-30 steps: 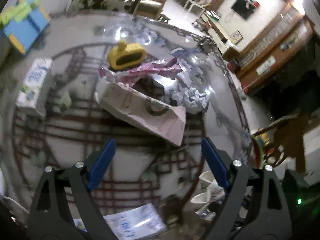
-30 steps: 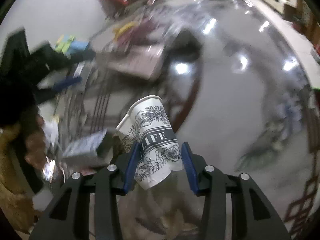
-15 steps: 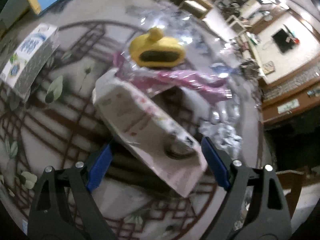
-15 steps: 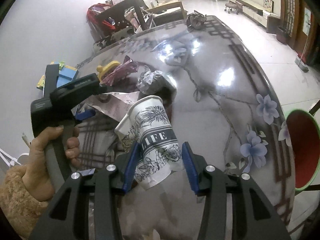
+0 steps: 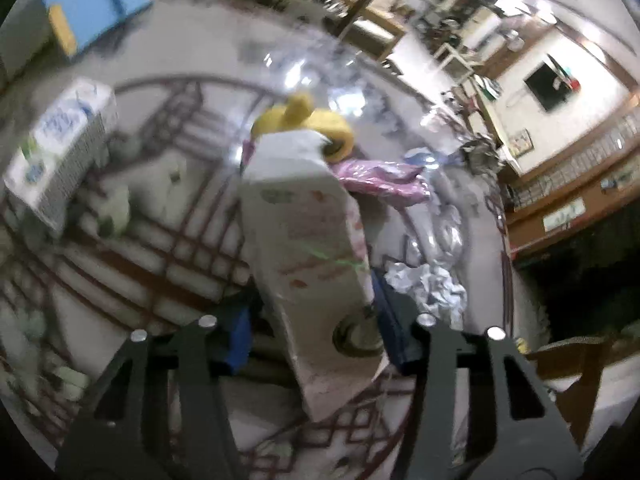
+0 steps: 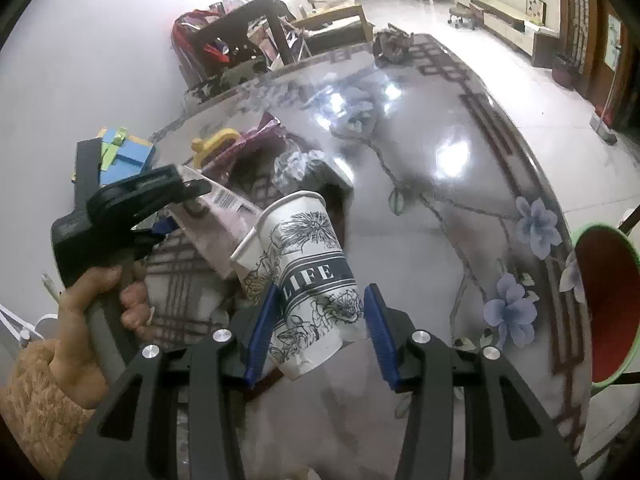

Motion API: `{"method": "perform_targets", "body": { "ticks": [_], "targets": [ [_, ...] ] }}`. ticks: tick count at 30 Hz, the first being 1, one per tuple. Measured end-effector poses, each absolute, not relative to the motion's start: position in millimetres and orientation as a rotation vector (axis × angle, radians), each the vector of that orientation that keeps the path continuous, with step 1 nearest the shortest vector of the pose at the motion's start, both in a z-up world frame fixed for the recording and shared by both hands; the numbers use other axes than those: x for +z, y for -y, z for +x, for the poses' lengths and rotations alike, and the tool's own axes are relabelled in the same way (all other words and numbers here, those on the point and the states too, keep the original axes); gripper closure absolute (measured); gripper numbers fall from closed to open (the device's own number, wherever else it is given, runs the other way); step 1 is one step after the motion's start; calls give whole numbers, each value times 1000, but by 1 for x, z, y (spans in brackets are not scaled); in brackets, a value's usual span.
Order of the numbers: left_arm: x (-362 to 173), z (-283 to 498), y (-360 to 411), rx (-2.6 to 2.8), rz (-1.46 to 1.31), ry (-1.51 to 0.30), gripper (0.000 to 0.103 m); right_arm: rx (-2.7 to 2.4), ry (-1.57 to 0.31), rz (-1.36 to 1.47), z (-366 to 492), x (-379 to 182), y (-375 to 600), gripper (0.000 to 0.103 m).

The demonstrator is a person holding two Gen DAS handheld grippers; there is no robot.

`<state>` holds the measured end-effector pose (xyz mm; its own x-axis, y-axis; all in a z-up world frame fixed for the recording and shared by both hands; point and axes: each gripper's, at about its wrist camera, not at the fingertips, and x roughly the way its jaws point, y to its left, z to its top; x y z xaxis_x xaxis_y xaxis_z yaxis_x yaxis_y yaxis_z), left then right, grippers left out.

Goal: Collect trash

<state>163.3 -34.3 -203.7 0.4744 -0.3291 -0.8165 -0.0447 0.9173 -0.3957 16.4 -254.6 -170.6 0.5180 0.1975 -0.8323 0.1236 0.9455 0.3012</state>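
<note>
My left gripper point(image 5: 312, 328) is shut on a pink-and-white paper carton point(image 5: 308, 240), lifted and tilted above the glossy table point(image 5: 168, 184). The carton point(image 6: 224, 216) and the left gripper point(image 6: 172, 216) also show in the right wrist view. My right gripper point(image 6: 320, 320) is shut on stacked white paper cups printed "LIFE" point(image 6: 308, 264). A pink wrapper point(image 5: 380, 176) and crumpled paper point(image 5: 428, 284) lie on the table beyond the carton.
A yellow toy clock point(image 5: 304, 124) stands behind the carton. A tissue box point(image 5: 60, 144) lies at the left. A red bin with a green rim point(image 6: 604, 304) stands off the table's right edge. A wooden chair point(image 6: 248, 28) stands at the far side.
My left gripper closed on the carton and lifted it off the table, tilting it upright. My right gripper still holds the cups and has barely moved over the last half second.
</note>
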Motion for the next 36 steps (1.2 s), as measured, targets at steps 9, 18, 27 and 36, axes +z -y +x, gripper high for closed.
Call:
{"method": "perform_targets", "body": {
  "ticks": [9,18,27,36],
  "targets": [
    [-137,103,52,-347,-118,-949,53,0,-927,344,-9,-136,256,60],
    [-95,54,77,-466,-10,-877,53,-62,-853,360,-37,-112,259,60],
    [-66,25,103,-572,27,-812,53,-171,-774,399,-74,-91,279,60],
    [-45,-5,137,-666,84,-742,53,-231,-729,428,-98,-81,294,60]
  ]
}}
